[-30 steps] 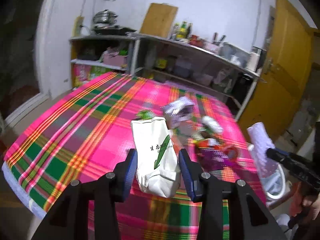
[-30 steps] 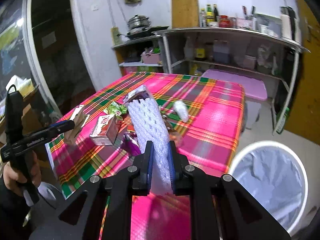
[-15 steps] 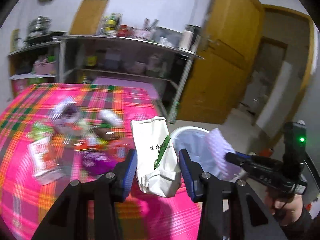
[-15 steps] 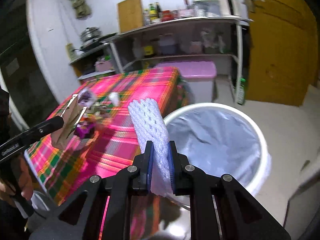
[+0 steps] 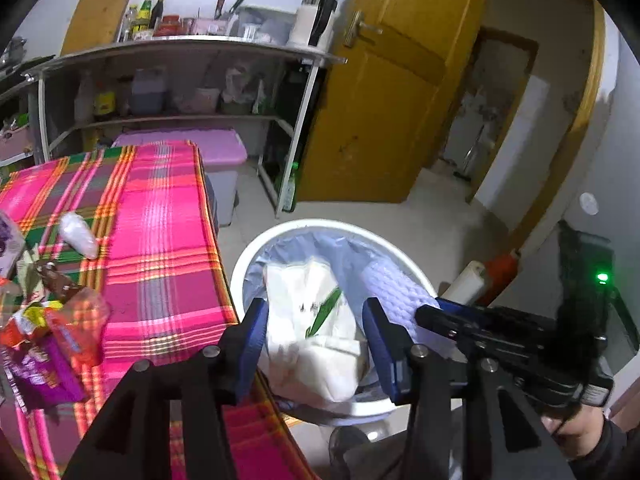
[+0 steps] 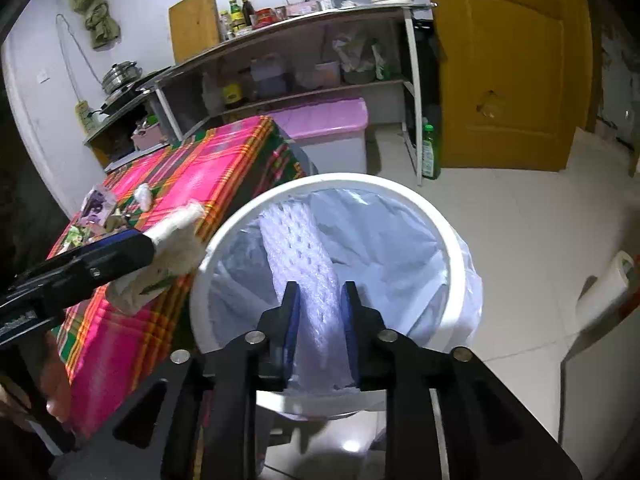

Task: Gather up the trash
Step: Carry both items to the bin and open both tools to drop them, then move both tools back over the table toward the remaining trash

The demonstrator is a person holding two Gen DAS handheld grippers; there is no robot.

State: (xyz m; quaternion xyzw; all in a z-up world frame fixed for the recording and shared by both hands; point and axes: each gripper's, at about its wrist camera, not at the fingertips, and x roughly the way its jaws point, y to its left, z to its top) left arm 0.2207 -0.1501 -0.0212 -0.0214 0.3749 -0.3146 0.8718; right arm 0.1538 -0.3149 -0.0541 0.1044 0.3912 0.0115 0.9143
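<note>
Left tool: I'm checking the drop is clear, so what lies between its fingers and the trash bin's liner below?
Only the white paper bag, in the left wrist view.

bin [image 6: 448,232] mouth: open at 12, holds foam net [image 6: 304,256] and paper bag [image 5: 316,320] | table [image 5: 168,240] edge: touching bin at 9 | floor [image 6: 520,240] at 3: bare

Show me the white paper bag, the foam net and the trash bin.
white paper bag [image 5: 316,336], left wrist view, printed front.
foam net [image 6: 304,256], right wrist view, mid mesh.
trash bin [image 6: 416,196], right wrist view, white rim.
</note>
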